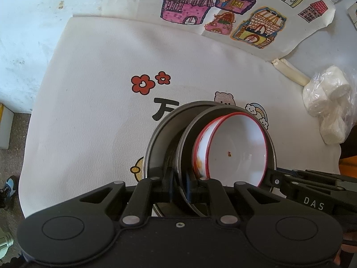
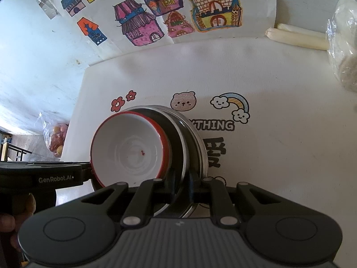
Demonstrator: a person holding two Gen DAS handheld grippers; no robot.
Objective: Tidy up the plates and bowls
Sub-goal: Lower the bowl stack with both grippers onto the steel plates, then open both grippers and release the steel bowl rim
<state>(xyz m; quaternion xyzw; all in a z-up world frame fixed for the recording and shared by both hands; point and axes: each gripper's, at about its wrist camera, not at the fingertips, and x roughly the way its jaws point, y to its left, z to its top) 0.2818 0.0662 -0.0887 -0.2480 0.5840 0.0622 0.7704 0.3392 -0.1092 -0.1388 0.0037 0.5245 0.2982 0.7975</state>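
A white bowl (image 1: 232, 149) with a red rim sits nested in a dark metal bowl (image 1: 223, 120), itself tilted inside a second steel bowl (image 1: 160, 138), all over the white mat (image 1: 89, 89) on the surface. The left hand-held gripper (image 1: 179, 185) is clamped on the inner metal bowl's rim; the right hand-held gripper (image 2: 181, 187) pinches the metal rims from the opposite side (which rim exactly is hard to tell). Only the right view shows a bag of fruit (image 2: 57, 140) at the mat's edge and the mat's lettering; the left view shows crinkled plastic around white rolls (image 1: 330, 105). Glossy enamel, brushed steel, soft leathery mat, paper house drawings (image 1: 223, 6) behind
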